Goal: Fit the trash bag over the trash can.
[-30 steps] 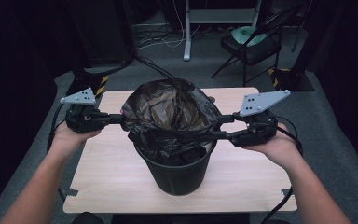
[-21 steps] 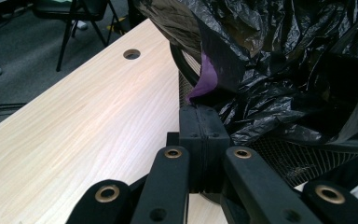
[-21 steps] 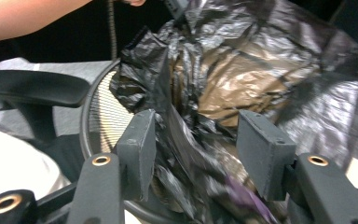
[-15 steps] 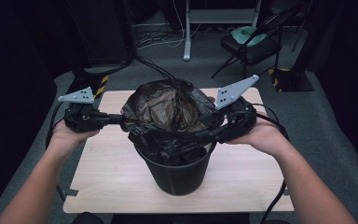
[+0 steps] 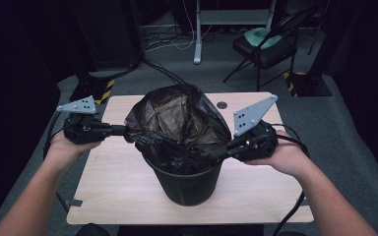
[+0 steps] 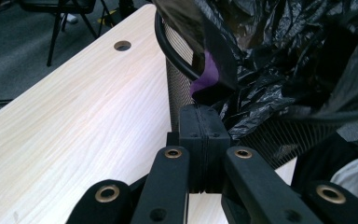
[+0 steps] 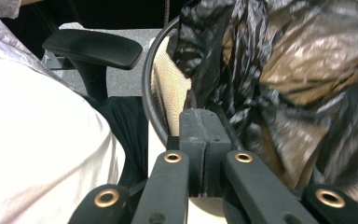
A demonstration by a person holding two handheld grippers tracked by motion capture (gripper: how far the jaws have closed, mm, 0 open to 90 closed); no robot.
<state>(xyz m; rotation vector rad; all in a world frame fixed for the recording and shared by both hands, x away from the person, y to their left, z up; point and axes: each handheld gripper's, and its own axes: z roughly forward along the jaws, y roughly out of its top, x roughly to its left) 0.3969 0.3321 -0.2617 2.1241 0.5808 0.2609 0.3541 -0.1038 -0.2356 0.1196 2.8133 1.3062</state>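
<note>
My left gripper point(image 5: 120, 131) has its jaws pressed flat together, and the same goes for my right gripper point(image 5: 221, 153). I cannot tell for certain from either gripper view whether a fold of film sits between the pads, but in the high view each tip ends right at the edge of the black bin bag point(image 5: 179, 123), so I judge I am pinching its rim on both sides.

The bag sits in the black mesh wastebasket point(image 5: 184, 184), which stands near the middle of the wooden table point(image 5: 108, 182). I hold the two grippers on opposite sides of the basket, the left one higher and the right one lower by the rim, because spreading the bag's mouth apart is what lets it open and fold down over the rim. The bag rises in a puffed dome above the basket, so it looks only partly seated.

The left gripper view shows the mesh wall point(image 6: 177, 88) and the rim point(image 6: 168, 49) up close, with crumpled plastic point(image 6: 279, 60) hanging over it and a small purple patch point(image 6: 208, 74) tucked beneath the film. The right gripper view shows the bag's brownish translucent inside point(image 7: 317, 60) and, off to the side, a chair armrest point(image 7: 93, 46) and my white shirt point(image 7: 42, 154). The high view alone gives both hands at once, plus the folding chair point(image 5: 266, 46) beyond the table.
</note>
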